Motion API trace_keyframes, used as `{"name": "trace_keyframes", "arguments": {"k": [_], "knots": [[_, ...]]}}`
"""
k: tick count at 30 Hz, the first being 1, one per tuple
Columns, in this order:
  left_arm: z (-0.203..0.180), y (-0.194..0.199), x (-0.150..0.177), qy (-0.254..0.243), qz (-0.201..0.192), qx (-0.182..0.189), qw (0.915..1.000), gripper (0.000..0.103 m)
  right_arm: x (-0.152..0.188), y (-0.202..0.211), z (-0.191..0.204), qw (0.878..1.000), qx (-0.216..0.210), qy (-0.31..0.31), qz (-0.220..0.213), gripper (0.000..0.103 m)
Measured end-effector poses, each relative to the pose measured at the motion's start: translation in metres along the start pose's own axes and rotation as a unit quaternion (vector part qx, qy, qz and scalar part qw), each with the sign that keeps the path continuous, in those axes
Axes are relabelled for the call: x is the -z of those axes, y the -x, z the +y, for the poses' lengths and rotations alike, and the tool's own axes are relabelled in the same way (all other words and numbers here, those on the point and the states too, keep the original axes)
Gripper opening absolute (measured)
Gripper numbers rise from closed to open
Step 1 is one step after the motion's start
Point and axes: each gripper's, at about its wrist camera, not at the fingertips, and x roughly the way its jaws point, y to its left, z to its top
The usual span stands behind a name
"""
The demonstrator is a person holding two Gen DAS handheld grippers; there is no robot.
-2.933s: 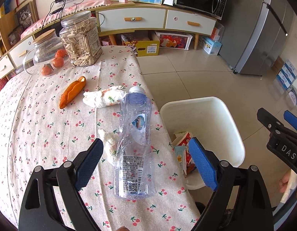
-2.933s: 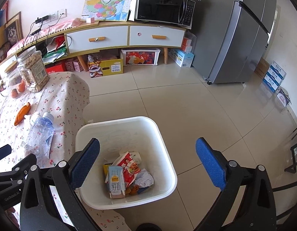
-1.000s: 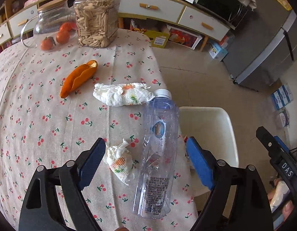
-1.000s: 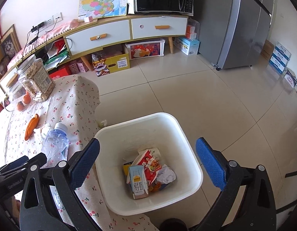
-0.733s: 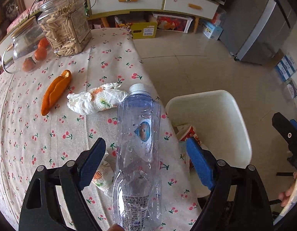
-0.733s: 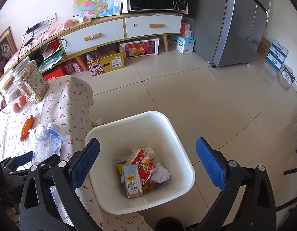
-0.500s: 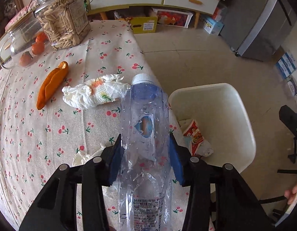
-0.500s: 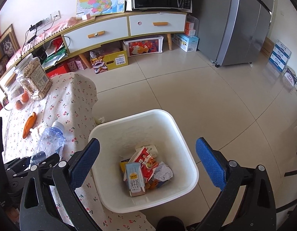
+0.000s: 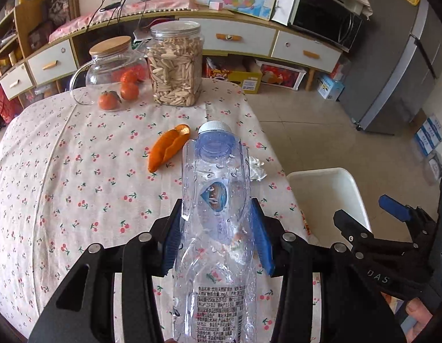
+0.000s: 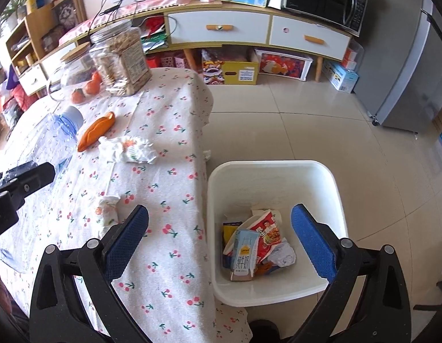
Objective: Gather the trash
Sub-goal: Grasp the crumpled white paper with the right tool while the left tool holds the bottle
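Left wrist view: the left gripper [image 9: 216, 235] pinches a clear plastic bottle [image 9: 218, 208] between its blue pads, cap pointing away, lifted above the cherry-print tablecloth [image 9: 77, 171]. Beyond the cap lies an orange peel [image 9: 168, 147]; a crumpled tissue [image 10: 128, 148] shows to the bottle's right. Right wrist view: the right gripper [image 10: 219, 238] hangs with jaws spread wide and nothing between them, straddling the table edge and the white bin [image 10: 278, 168], whose litter includes a milk carton [image 10: 243, 254].
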Motion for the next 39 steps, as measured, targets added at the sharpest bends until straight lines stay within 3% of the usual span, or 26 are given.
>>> {"name": "trace_keyframes", "arguments": {"k": [6, 12, 22, 26, 29, 30, 31, 39], "knots": [[0.043, 0.02, 0.01, 0.024, -0.003, -0.026, 0.9994, 0.045, 0.001, -0.011, 0.049, 0.998, -0.043, 0.044, 0.019, 0.096], [0.078, 0.033, 0.023, 0.037, -0.008, -0.048, 0.9981, 0.045, 0.006, -0.025, 0.089, 0.995, -0.048, 0.081, 0.038, 0.096], [0.106, 0.043, 0.036, 0.049, -0.008, -0.062, 0.9969, 0.045, 0.006, -0.048, 0.11, 0.993, -0.06, 0.068, 0.072, 0.091], [0.118, 0.04, 0.041, 0.053, 0.001, -0.068, 0.9962, 0.045, 0.008, -0.057, 0.123, 0.991, -0.061, 0.085, 0.088, 0.075], [0.126, 0.038, 0.045, 0.058, 0.005, -0.073, 0.9956, 0.045, 0.009, -0.06, 0.131, 0.991, -0.049, 0.091, 0.085, 0.053], [0.129, 0.038, 0.046, 0.061, 0.005, -0.074, 0.9954, 0.045, 0.008, -0.059, 0.133, 0.992, -0.047, 0.092, 0.079, 0.035], [0.131, 0.039, 0.046, 0.063, 0.005, -0.075, 0.9952, 0.045, 0.006, -0.058, 0.134, 0.992, -0.047, 0.092, 0.074, 0.028], [0.141, 0.042, 0.043, 0.078, 0.0, -0.073, 0.9943, 0.045, -0.006, -0.037, 0.14, 0.994, -0.075, 0.08, 0.023, 0.028]]}}
